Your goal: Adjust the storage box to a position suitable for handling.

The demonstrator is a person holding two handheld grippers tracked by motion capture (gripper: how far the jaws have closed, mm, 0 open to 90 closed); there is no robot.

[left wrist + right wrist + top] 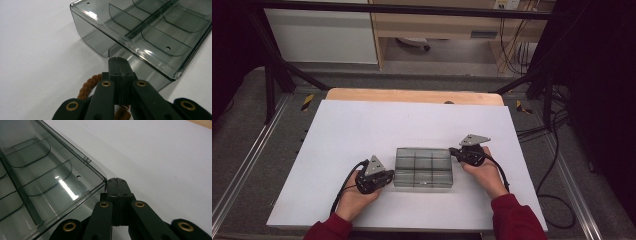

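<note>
While both grippers sit at opposite short ends of the smoked clear plastic organiser box (423,167), which lies at lower centre of the high view on the white sheet (362,130), the step in hand looks like getting a purchase on the box from its two sides; the left gripper (388,176) is at the box's left end, lower centre-left of that frame, and the right gripper (454,151) touches or nearly touches the right end; in the left gripper view the jaws are pressed together with nothing between them, their tip just under the box's rim (140,51), and a brown braided cord (87,85) lies beneath them at lower centre; in the right gripper view the jaws are likewise closed on nothing, their tip against the box's corner (103,181) at mid-frame; the dividers (160,37) show empty compartments; the next move, I judge, calls for spreading each pair of jaws to take the rim, or pressing inward evenly from both ends so the box does not skid.
</note>
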